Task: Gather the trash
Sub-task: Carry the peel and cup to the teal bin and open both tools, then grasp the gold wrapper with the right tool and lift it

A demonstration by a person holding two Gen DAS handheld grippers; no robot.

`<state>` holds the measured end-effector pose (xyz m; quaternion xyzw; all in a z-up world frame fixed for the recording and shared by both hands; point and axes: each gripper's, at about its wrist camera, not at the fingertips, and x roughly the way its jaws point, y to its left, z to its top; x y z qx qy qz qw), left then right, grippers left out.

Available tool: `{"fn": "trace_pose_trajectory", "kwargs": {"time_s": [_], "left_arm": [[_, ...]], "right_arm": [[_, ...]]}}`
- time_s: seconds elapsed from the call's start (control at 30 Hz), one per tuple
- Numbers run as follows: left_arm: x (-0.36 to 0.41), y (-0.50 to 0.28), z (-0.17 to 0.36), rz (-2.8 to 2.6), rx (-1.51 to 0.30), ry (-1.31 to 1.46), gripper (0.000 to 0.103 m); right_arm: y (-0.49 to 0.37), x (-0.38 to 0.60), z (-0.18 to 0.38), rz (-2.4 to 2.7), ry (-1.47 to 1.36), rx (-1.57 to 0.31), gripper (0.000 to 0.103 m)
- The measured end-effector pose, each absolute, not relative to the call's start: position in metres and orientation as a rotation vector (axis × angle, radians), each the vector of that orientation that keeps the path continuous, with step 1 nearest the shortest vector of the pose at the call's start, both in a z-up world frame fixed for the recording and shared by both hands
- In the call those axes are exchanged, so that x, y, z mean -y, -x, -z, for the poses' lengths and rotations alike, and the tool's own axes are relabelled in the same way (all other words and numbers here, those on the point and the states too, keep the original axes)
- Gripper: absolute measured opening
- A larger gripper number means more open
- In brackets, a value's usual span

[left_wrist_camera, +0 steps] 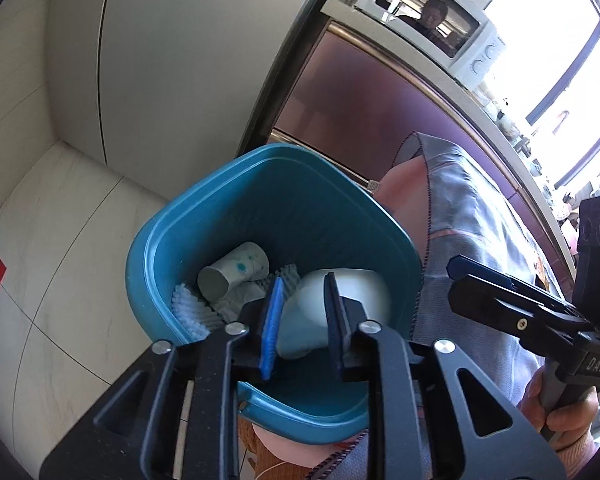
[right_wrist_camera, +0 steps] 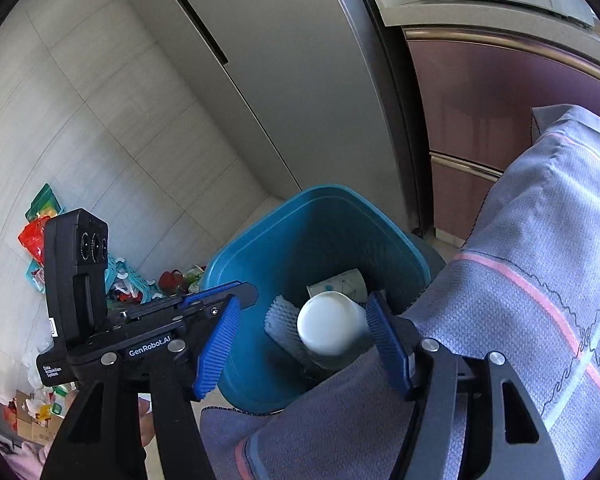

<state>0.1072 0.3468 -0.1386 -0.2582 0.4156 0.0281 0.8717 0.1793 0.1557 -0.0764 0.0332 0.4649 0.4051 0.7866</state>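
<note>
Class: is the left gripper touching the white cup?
Apart. The right wrist view shows bare blue bin between the left gripper and the white cup, which lies inside the bin.

Ahead of me stands a tall pale grey fridge (right_wrist_camera: pixel 300 80) on a floor of large whitish tiles (left_wrist_camera: pixel 60 260). Right of it run glossy maroon cabinet fronts with metal trim (left_wrist_camera: pixel 360 92), and a white microwave oven with two round knobs (left_wrist_camera: pixel 432 12) sits on the worktop above them. A grey woven cloth with a pink stripe (right_wrist_camera: pixel 540 260) drapes close on my right.
</note>
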Motion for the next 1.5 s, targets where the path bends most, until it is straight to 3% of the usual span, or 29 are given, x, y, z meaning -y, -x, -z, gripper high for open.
{"fn": "trace_pose_trajectory", "kwargs": {"time_s": [0.33,0.63,1.1,1.5], "left_arm": [[-0.328,-0.099,0.123,-0.013,-0.813,0.509,0.04],[-0.254,-0.103,0.082,0.177,-0.734,0.376,0.047],[-0.107,-0.16,0.071,0.443,-0.798,0.239,0.05],[-0.018,-0.202,0.07,0.541,-0.841,0.162,0.053]], "right_arm": [[-0.164,-0.116,0.061,-0.882,-0.094,-0.943,0.063],[-0.139,-0.024,0.038,-0.765,-0.126,-0.836,0.063],[-0.116,0.157,0.047,-0.393,-0.303,-0.774,0.063],[-0.155,0.212,0.059,-0.275,-0.348,-0.782,0.063]]}}
